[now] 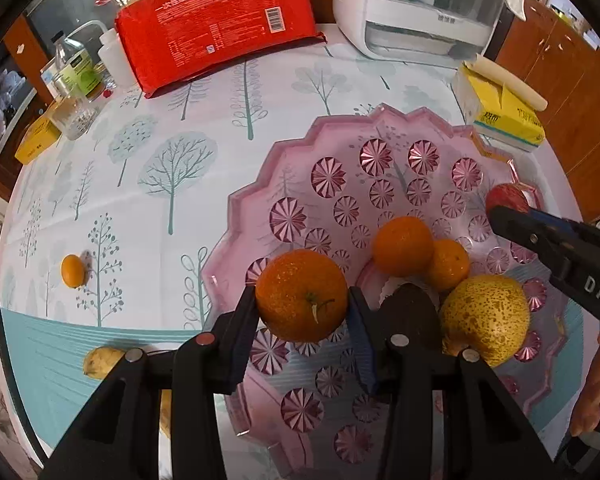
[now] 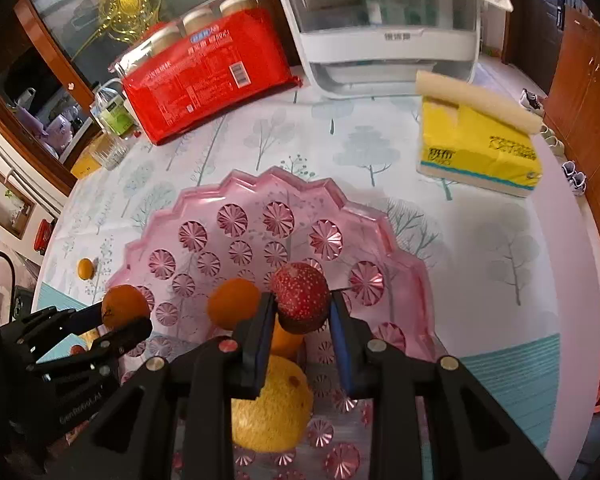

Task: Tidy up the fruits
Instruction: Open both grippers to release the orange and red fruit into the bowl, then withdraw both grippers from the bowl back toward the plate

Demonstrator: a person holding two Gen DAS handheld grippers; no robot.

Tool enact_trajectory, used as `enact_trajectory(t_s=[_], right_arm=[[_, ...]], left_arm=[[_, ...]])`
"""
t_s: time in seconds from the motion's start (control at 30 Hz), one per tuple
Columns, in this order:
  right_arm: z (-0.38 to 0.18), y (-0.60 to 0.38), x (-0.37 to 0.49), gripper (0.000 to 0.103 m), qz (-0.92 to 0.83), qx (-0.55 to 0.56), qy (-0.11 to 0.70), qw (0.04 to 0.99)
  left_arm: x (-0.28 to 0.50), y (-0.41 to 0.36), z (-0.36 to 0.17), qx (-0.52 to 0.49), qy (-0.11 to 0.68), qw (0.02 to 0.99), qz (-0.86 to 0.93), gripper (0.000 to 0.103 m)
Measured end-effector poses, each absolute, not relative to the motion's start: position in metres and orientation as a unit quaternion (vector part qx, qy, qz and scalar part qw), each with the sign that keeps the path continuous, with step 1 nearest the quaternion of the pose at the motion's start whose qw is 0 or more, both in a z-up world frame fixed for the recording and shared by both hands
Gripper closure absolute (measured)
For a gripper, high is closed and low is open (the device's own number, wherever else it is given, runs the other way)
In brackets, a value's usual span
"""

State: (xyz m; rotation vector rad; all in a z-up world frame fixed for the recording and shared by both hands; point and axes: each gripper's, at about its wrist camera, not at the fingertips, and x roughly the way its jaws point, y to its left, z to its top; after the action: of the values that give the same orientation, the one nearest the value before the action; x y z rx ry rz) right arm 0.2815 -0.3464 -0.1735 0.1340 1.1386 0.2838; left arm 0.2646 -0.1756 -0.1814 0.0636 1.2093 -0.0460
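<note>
A large orange (image 1: 302,295) sits clamped between the pads of the left tongs (image 1: 303,312), held above the near left rim of the pink fruit tray (image 1: 340,148). In the right wrist view the same orange (image 2: 125,306) shows at the tray's left edge, gripped by the left tongs (image 2: 112,322). The right tongs (image 2: 302,306) are clamped on a red speckled fruit (image 2: 300,296), held over the tray (image 2: 204,200); from the left wrist view that red fruit (image 1: 506,198) appears near the tray's far right rim with the right tongs (image 1: 500,216) on it.

Lying in the tray are two smaller oranges, one (image 1: 402,246) touching the other (image 1: 449,264), and just near of them a yellow speckled pear (image 1: 486,318).

Out on the table (image 1: 140,184), which wears a cloth printed with trees, a small orange kumquat (image 1: 73,271) lies well to the left of the tray, apart from everything. A yellow fruit (image 1: 102,362) lies at the near left, partly hidden by the left tongs.

Farther off stand a red package (image 1: 216,20) at the far left, a white appliance (image 1: 420,8) at the far right, and a yellow tissue pack (image 1: 500,112) to the right of the tray. A bottle with a green label (image 1: 78,70) and a clear glass (image 1: 74,120) stand at the table's far left edge.
</note>
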Motion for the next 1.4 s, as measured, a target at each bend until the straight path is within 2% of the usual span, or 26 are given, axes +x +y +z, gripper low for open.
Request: enact_trajectory(t_s=[0.37,0.43,0.5,0.53,0.57,0.63,0.67,1.33,1.4], right_arm=[[-0.191,-0.337,0.293,0.075,0.124,0.035,0.555,0.822],[-0.193,-0.337,0.294,0.075,0.125,0.039,0.559,0.819],[-0.192,-0.337,0.293,0.074,0.129,0.039,0.559,0.818],[-0.191,-0.336,0.292,0.07,0.131,0.036,0.557,0.82],[-0.189,-0.335,0.291,0.063,0.133,0.031,0.554,0.822],[-0.183,-0.332,0.287,0.055,0.133,0.023,0.543,0.829],[-0.18,-0.331,0.285,0.055,0.133,0.021,0.539,0.831],[-0.14,-0.328,0.245,0.055,0.124,0.039,0.523,0.842],[-0.133,-0.327,0.239,0.055,0.125,0.036,0.518,0.845]], left_arm=[[0.271,-0.184,-0.196,0.038,0.578,0.815,-0.024,0.06],[0.271,-0.185,-0.196,0.033,0.578,0.815,-0.03,0.053],[0.27,-0.185,-0.193,0.028,0.574,0.818,-0.035,0.034],[0.269,-0.185,-0.191,0.03,0.57,0.82,-0.034,0.03],[0.267,-0.186,-0.189,0.034,0.565,0.824,-0.031,0.026],[0.263,-0.188,-0.183,0.04,0.557,0.829,-0.033,0.025],[0.261,-0.188,-0.179,0.042,0.555,0.83,-0.032,0.025],[0.203,-0.147,-0.127,0.005,0.529,0.848,0.008,0.025],[0.194,-0.144,-0.119,0.0,0.526,0.85,0.006,0.021]])
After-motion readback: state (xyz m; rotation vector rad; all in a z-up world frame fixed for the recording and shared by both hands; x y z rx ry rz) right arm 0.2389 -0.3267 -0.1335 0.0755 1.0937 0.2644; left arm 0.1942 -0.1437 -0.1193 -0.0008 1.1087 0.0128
